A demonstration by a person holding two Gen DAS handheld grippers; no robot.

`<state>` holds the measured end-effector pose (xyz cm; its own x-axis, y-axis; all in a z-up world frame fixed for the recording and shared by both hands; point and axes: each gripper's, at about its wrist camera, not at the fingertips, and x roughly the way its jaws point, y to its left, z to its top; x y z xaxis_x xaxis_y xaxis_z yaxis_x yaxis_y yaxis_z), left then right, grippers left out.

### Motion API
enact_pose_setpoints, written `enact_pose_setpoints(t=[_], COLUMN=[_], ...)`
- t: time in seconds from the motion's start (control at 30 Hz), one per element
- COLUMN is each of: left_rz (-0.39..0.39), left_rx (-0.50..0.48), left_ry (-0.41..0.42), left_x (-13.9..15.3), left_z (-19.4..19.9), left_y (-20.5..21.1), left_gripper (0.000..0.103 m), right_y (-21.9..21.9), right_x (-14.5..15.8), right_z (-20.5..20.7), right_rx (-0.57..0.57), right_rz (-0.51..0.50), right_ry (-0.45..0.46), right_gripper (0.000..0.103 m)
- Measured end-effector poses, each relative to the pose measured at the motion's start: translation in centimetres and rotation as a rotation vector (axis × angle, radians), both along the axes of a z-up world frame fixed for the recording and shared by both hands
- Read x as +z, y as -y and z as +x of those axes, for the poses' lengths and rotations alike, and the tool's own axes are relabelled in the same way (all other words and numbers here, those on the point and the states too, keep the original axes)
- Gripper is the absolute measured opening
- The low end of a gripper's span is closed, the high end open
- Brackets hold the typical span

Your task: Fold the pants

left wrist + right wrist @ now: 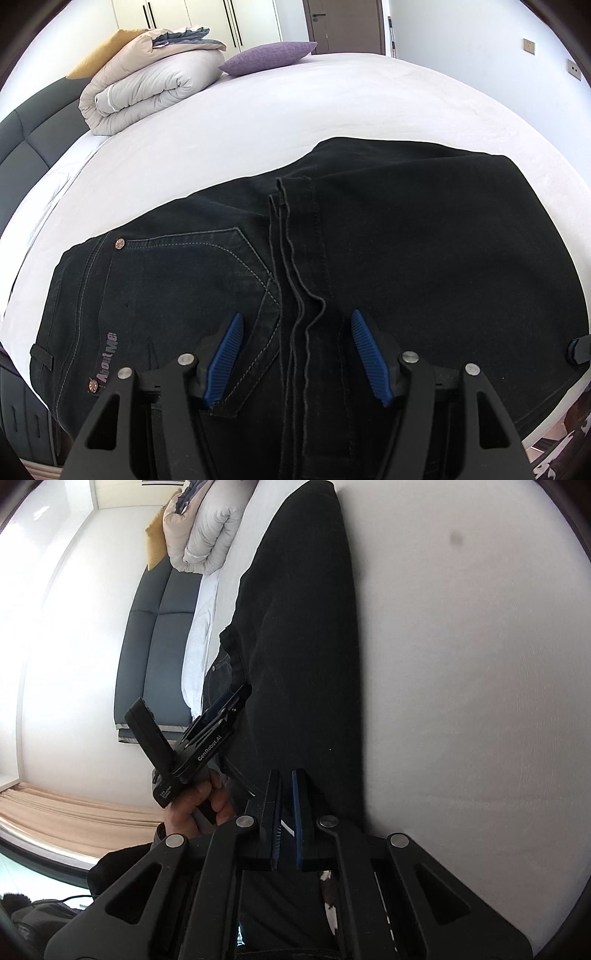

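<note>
Black jeans lie folded on the white bed, back pocket and waistband at the left, leg hems across the middle. My left gripper is open just above the hems, blue pads either side of them, holding nothing. In the right wrist view the jeans run away along the bed edge. My right gripper has its blue pads nearly together at the near edge of the jeans; whether cloth is pinched between them I cannot tell. The left gripper shows there too, held by a hand over the jeans.
A rolled beige duvet and a purple cushion lie at the far side of the bed. A dark padded headboard stands at the left. Wardrobe doors and a brown door stand behind. Beige curtains hang beside the bed.
</note>
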<state>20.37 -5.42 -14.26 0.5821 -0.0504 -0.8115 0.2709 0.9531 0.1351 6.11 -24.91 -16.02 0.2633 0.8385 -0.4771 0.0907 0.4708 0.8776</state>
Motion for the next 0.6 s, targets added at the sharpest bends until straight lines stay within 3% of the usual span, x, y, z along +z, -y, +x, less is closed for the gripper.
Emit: enact_pose_setpoints(t=[0.13, 0.27, 0.4, 0.6], left_rz=[-0.065, -0.228, -0.490, -0.855], left_rx=[0.028, 0.089, 0.299, 0.648], left_ry=[-0.004, -0.002, 0.079, 0.175], left_x=[0.4, 1.8, 3.6, 2.6], left_z=[0.1, -1.4, -4.5, -8.9], left_y=[-1.1, -4.2, -11.6, -23.5], left_gripper=[0.068, 0.071, 0.093, 0.094], right_y=[-0.5, -0.6, -0.9, -1.4], right_x=[0.4, 0.1, 0.0, -0.1], right_z=[-0.6, -0.9, -0.8, -0.7], right_rx=[0.002, -0.006, -0.010, -0.016], right_rz=[-0.048, -0.050, -0.060, -0.068], right_ry=[0.050, 0.071, 0.074, 0.079], right_gripper=[0.000, 0.000, 0.000, 0.000])
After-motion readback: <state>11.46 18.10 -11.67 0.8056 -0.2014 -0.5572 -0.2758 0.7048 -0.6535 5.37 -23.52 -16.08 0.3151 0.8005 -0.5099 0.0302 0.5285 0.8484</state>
